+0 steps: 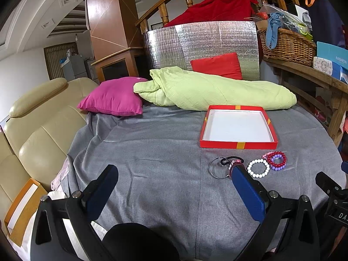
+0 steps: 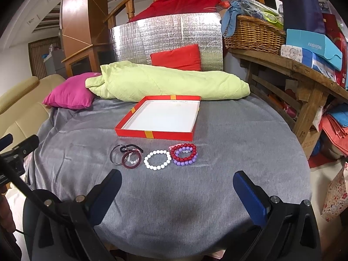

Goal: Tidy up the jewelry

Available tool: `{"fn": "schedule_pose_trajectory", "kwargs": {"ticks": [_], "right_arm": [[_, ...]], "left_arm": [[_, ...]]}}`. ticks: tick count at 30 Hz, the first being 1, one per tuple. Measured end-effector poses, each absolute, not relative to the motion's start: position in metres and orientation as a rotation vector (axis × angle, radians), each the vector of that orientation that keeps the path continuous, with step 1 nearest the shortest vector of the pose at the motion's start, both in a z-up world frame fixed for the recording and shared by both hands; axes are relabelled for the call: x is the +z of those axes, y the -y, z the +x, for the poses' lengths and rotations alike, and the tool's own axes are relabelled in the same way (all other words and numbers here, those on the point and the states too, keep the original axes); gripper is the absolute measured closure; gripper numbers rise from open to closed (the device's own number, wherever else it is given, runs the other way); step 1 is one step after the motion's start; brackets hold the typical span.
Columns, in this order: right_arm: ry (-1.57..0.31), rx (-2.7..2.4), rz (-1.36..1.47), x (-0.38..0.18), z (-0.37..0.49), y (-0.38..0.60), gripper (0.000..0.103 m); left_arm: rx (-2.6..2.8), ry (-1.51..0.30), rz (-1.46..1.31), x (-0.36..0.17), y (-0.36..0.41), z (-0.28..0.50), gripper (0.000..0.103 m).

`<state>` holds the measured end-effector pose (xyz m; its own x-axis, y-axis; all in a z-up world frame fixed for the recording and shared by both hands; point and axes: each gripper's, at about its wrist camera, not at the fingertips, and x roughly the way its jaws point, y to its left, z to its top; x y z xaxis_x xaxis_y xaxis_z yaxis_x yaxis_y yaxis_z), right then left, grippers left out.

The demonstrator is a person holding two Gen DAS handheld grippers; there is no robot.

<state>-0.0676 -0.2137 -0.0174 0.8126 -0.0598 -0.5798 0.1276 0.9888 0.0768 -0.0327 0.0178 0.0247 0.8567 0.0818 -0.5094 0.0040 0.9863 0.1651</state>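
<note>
Hovering with both sets of fingers spread wide and empty, I had yet to lift any bracelet; my right gripper (image 2: 177,181) next needed the white bead bracelet (image 2: 157,160), bound for the red tray (image 2: 152,134).

A round table draped in a grey cloth (image 2: 217,184) carries everything. Near its middle lies a shallow red box (image 2: 156,135) with a white inside, and just in front of it a row of bracelets: thin bangles (image 2: 124,155) with a dark red ring, a white bead bracelet (image 2: 157,159), and red and purple bead bracelets (image 2: 184,154) stacked together. At the far edge rest a pale green quilt (image 2: 165,82) and a pink cushion (image 2: 69,92).
</note>
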Motion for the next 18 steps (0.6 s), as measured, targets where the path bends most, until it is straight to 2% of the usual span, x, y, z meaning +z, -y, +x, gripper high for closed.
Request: {"fn": "schedule_pose_trajectory", "kwargs": {"ticks": [18], "right_arm": [[-0.636, -0.097, 0.113, -0.021, -0.056, 0.220, 0.000]], "left_arm": [[-0.036, -0.591, 0.138, 0.006, -0.022, -0.011, 0.000]]}}
